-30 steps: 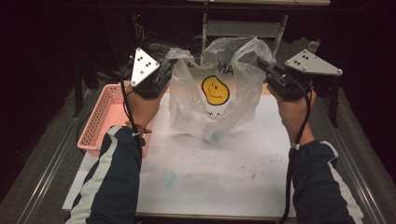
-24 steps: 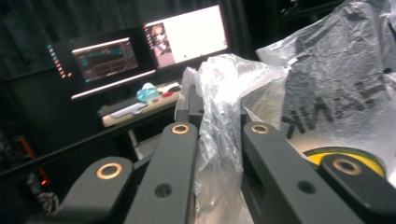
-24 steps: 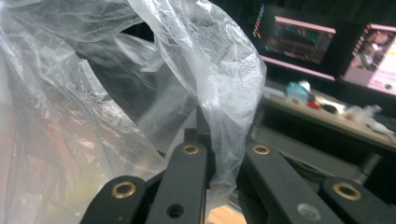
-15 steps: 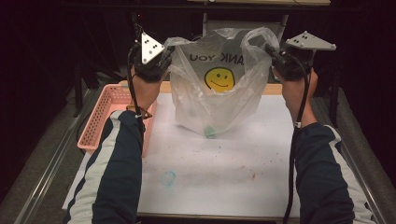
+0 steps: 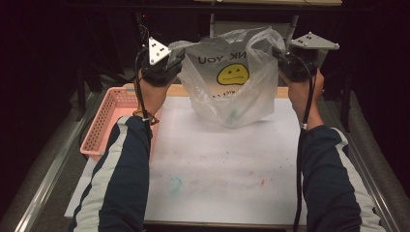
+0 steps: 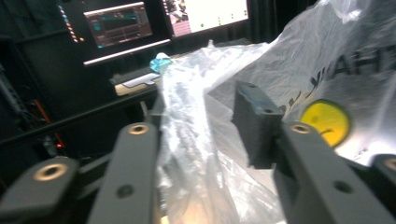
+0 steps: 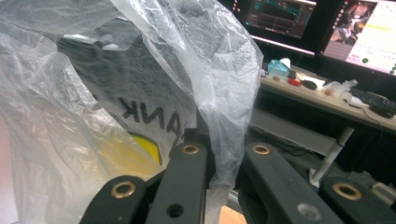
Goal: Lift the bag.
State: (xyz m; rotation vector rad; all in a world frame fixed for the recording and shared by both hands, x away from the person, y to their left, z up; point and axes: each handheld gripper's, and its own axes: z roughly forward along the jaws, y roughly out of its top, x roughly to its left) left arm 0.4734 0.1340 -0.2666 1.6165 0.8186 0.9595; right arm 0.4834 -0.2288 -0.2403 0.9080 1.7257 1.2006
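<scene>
Lifted higher than half a second ago, the clear plastic bag [image 5: 231, 84] now hangs stretched wide between both grippers, its bottom resting on or just above the white table [image 5: 217, 164]. Nearest the camera, two dark sleeves with white stripes reach forward. The left gripper [image 5: 170, 62] grips a twisted handle of film; in the left gripper view that strand [image 6: 184, 140] runs up between the jaws, which stand partly apart with the plastic bunched against one. The right gripper [image 5: 280, 57] has its jaws nearly closed on a fold of film [image 7: 224, 154] at the bag's opposite edge. Between them the bag shows a yellow smiley face [image 5: 232, 74] and mirrored dark lettering, crinkled and translucent, with a small pale green object [image 5: 234, 114] inside near the bottom. Beside the left forearm sits a pink basket [image 5: 107, 123]. Beyond the grippers, lit monitors [image 7: 322, 28] glow.
</scene>
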